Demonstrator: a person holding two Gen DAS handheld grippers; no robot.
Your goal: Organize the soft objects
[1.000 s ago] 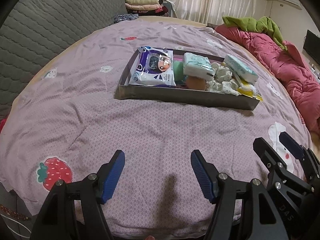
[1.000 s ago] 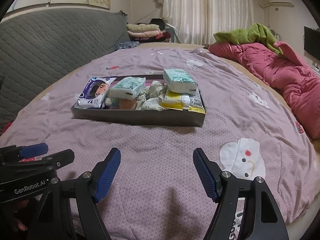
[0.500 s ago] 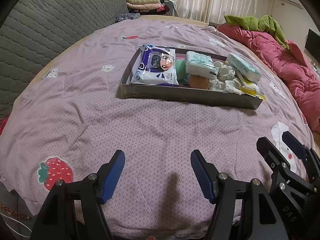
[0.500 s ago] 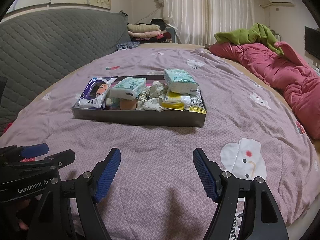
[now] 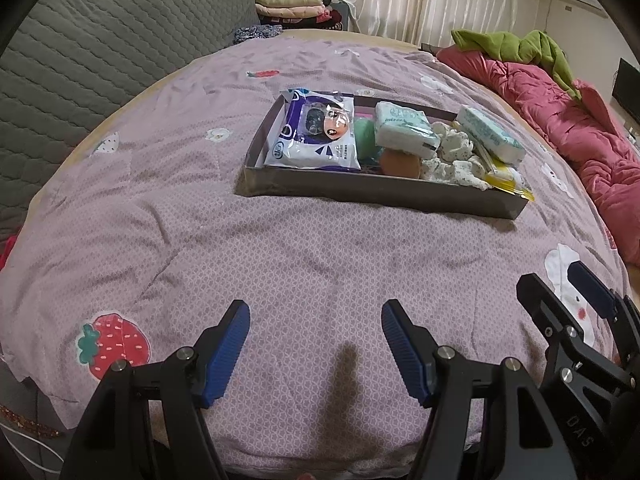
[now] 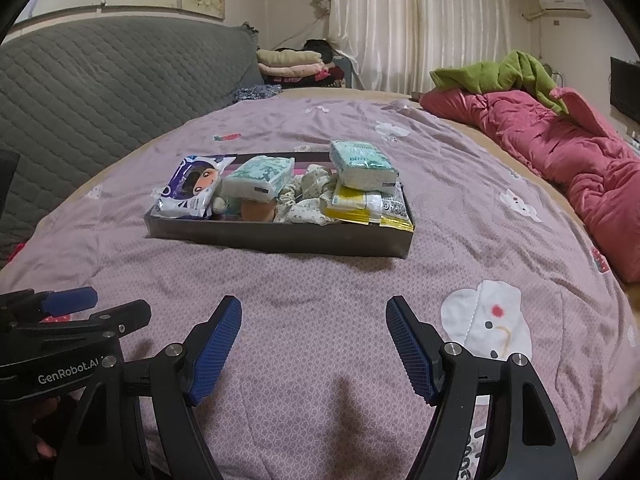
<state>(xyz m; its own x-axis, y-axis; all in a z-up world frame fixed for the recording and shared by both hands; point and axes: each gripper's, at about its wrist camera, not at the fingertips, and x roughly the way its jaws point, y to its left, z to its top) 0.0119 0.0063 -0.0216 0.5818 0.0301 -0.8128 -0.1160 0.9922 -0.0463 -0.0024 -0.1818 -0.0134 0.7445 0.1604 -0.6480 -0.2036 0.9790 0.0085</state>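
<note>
- The shallow dark grey cardboard tray (image 5: 372, 194) sat in the middle of the mauve patterned bedspread (image 5: 168, 240), and every soft thing of the task lay inside it, piled rather than sorted.
- At the tray's left end a purple-and-white cartoon-printed wipes packet (image 5: 316, 132) leaned up against the end wall, probably because it was too long to lie flat beside the rest.
- Next to it, toward the tray's middle, a mint-green plastic-wrapped tissue pack (image 5: 404, 126) rested on top of a green round soft item (image 5: 364, 138) and an orange round soft item (image 5: 400, 164), so those two were half buried.
- Right of the middle lay a crumpled cream floral cloth (image 5: 452, 158), and beyond it a second mint-green tissue pack (image 6: 362, 166) sat stacked on yellow flat sachets (image 6: 360, 206) that overhung the tray's right corner.
- The left gripper (image 5: 316, 344) hovered over bare bedspread on the near side of the tray, well apart from it, its blue pads spread wide with nothing between them; I judged it was waiting to reach in.
- The right gripper (image 6: 314, 340) was likewise spread and empty, near side of the tray, just beside the left one.
- A crumpled rose-pink quilt (image 6: 560, 152) lay well to the right of the tray, and a grey quilted headboard (image 6: 100, 80) rose to its left.
</note>
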